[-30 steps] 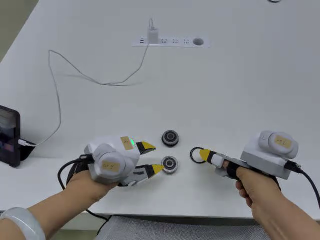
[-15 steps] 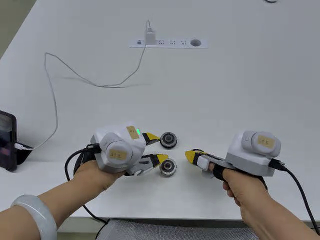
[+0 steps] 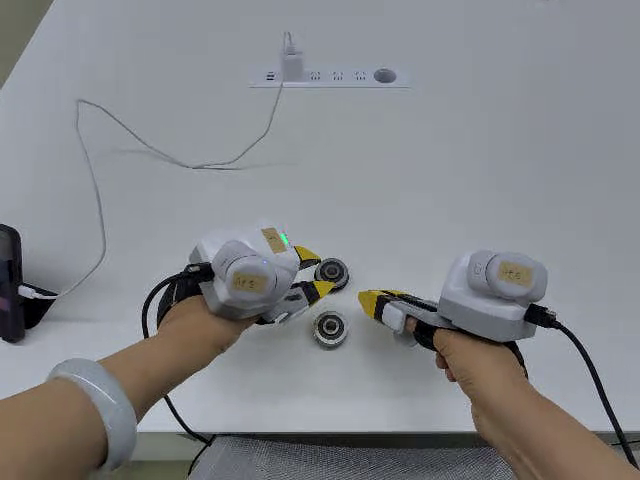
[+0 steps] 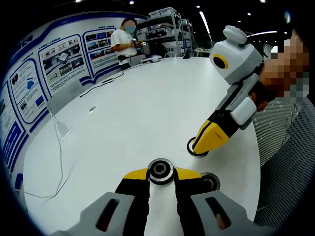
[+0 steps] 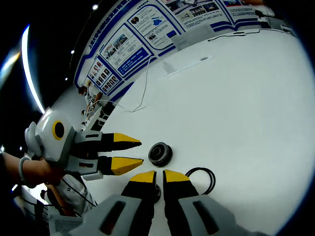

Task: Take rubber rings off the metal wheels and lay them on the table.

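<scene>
Currently left hand-held gripper (image 3: 315, 271) apart before wheel (image 3: 333, 272); right hand-held gripper (image 3: 368, 298) together.

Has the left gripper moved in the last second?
Yes. Against the two wheels, which keep their spacing, the left gripper went from beside the near wheel away from the person, up to the far wheel.

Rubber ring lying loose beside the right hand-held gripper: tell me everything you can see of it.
The rubber ring is a thin black loop. It looks round and unbroken where it shows, and it lies flat on the white table, off any wheel. Nothing lies inside it. It sits just beside the shut yellow tips of the right hand-held gripper. In the left gripper view those tips overlap part of it, so I cannot tell whether they touch it.
</scene>
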